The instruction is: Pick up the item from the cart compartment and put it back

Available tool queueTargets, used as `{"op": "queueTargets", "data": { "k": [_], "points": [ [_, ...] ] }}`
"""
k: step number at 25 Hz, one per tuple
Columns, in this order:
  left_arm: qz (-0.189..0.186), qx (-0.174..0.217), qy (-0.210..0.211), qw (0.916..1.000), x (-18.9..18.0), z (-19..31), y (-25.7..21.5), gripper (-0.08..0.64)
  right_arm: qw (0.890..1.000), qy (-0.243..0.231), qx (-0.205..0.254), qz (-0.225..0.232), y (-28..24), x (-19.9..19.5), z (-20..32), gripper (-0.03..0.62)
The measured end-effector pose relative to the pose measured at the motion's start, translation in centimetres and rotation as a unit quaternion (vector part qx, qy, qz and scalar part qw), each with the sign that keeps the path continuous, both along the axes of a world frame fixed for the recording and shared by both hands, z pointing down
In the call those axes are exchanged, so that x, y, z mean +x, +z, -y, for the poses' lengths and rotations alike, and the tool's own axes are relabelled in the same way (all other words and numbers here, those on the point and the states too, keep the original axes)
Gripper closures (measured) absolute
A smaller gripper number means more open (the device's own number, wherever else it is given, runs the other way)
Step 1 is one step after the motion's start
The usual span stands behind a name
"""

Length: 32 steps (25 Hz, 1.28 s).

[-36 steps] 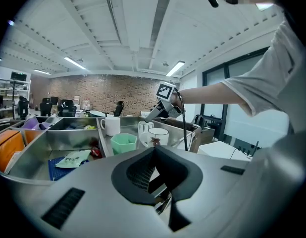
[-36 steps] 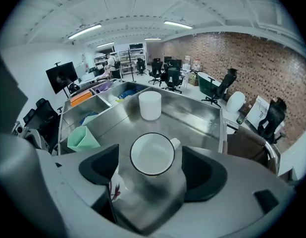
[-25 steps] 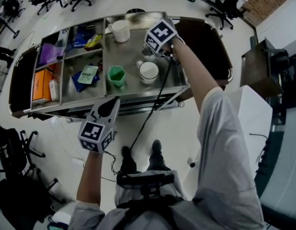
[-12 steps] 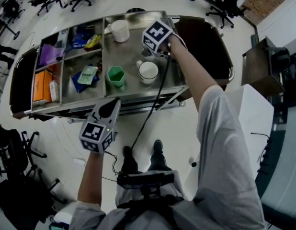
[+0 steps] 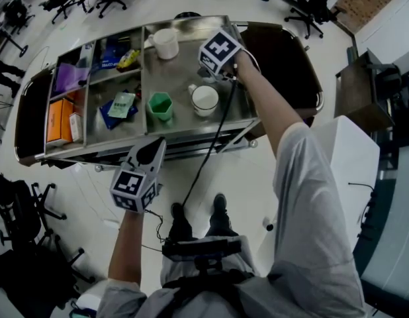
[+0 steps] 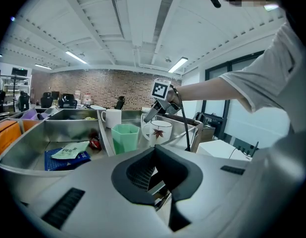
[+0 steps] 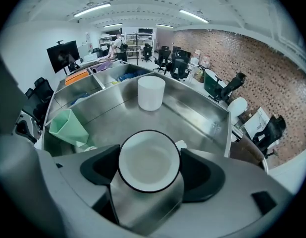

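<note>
Hovering over the counter's (image 5: 175,68) large compartment, your right gripper (image 7: 149,168) spreads its jaws wide above the white mug (image 5: 205,99) standing there. Your left gripper (image 5: 153,147) hangs narrow and empty, short of the counter.

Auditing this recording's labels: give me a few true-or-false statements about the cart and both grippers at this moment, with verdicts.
1. The right gripper has its jaws apart, with the black-rimmed mug showing between them. True.
2. The left gripper reaches into the cart. False: it is held off the cart's near side, jaws together, with nothing in them.
3. The green cup shares a compartment with the black-rimmed mug. True.
4. The white mug lies on its side. False: it stands upright by the far wall.
</note>
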<state>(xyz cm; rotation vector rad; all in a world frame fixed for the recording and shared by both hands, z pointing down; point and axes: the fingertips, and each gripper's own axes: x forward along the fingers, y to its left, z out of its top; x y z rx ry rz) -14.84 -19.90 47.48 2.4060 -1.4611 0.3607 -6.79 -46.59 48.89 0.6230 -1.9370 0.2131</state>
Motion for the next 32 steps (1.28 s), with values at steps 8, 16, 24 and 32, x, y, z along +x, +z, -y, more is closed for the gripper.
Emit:
{"op": "queueTargets", "data": {
  "k": [8, 16, 24, 32],
  "points": [
    [0.007, 0.002, 0.003, 1.0, 0.2, -0.1, -0.3, 0.557, 0.998, 0.021, 0.037, 0.047, -3.3, 0.7, 0.5, 0.199],
    [0.013, 0.005, 0.001, 0.9999, 0.0, -0.3, -0.7, 0.557, 0.988, 0.038, 0.089, 0.122, -8.3, 2.5, -0.4, 0.199],
    [0.011, 0.01, -0.001, 0.9999, 0.2, -0.6, -0.8, 0.557, 0.966, 0.048, 0.146, 0.21, -13.2, 4.4, -3.5, 0.199],
    [0.013, 0.014, -0.003, 0.9998, 0.1, -1.1, -1.3, 0.557, 0.939, 0.042, 0.18, 0.29, -16.1, 5.9, -9.2, 0.2]
  ]
}}
